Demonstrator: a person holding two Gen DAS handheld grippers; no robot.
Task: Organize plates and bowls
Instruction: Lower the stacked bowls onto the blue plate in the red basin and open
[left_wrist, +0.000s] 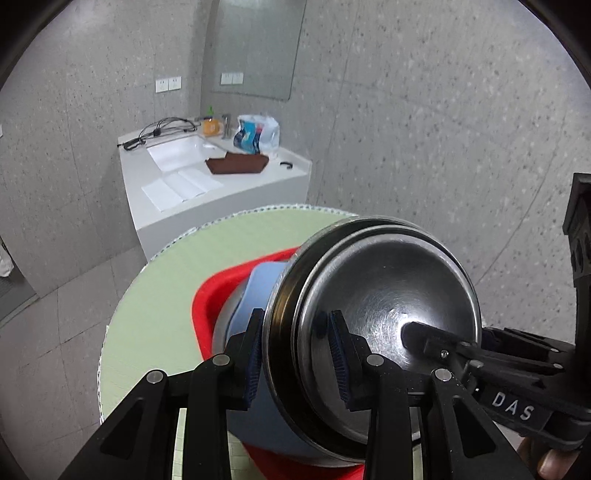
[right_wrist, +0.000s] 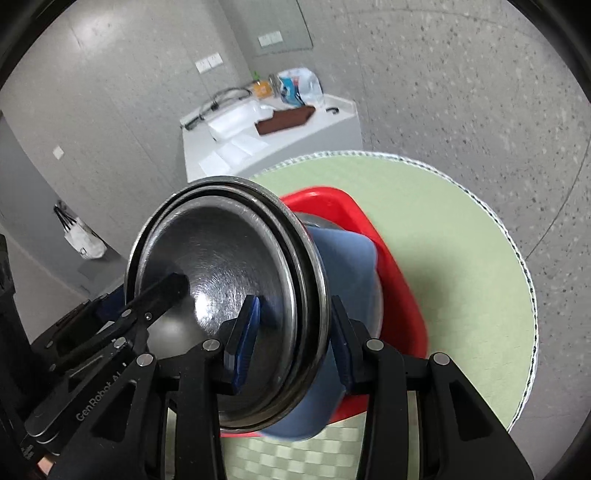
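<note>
We had both tools clamped on the same stack of round steel bowls (left_wrist: 388, 295), nested with a blue plastic bowl (left_wrist: 266, 291) underneath. The left gripper (left_wrist: 297, 350) pinched the stacked rims on one side and the right gripper (right_wrist: 291, 332) did the same on the opposite side, one pad inside the top bowl and one outside on each. The stack was tipped and hanging in the air over the red plastic tray (left_wrist: 207, 295), not resting on it.

Our take on doing this well: keep both hands moving together and level the stack out, since shiny nested metal looked like it could slide apart if one side lagged.

Below was a round table with a pale green checked mat (right_wrist: 461, 258). Behind it stood a white sink counter (left_wrist: 221, 206) with a brown tray (left_wrist: 238, 166), a plastic bag (left_wrist: 256, 134) and cables, all against speckled grey walls (left_wrist: 424, 110) with a mirror.
</note>
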